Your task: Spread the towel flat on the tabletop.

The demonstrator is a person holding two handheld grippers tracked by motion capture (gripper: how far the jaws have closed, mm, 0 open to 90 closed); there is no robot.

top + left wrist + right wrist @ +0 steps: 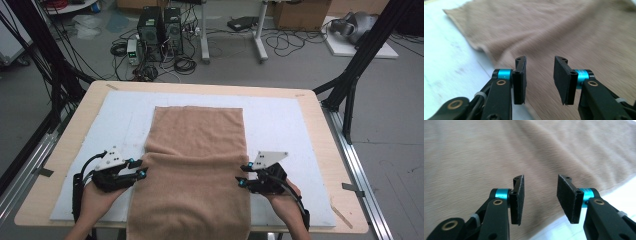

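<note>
Both tongs, left (141, 167) and right (242, 175), are hanging spread and empty beside the brown towel (195, 165) (partly folded on the bench (320, 120)); next they probably need a fresh edge grip.

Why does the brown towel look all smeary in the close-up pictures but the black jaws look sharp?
In the left gripper view the towel is streaked with blur, while the left gripper is crisp, since the camera rides on it. The right gripper view is the same: soft, streaky cloth behind the sharp right gripper. The high view is steadier but grainy, with even light and faint shadows on the white mat.
</note>
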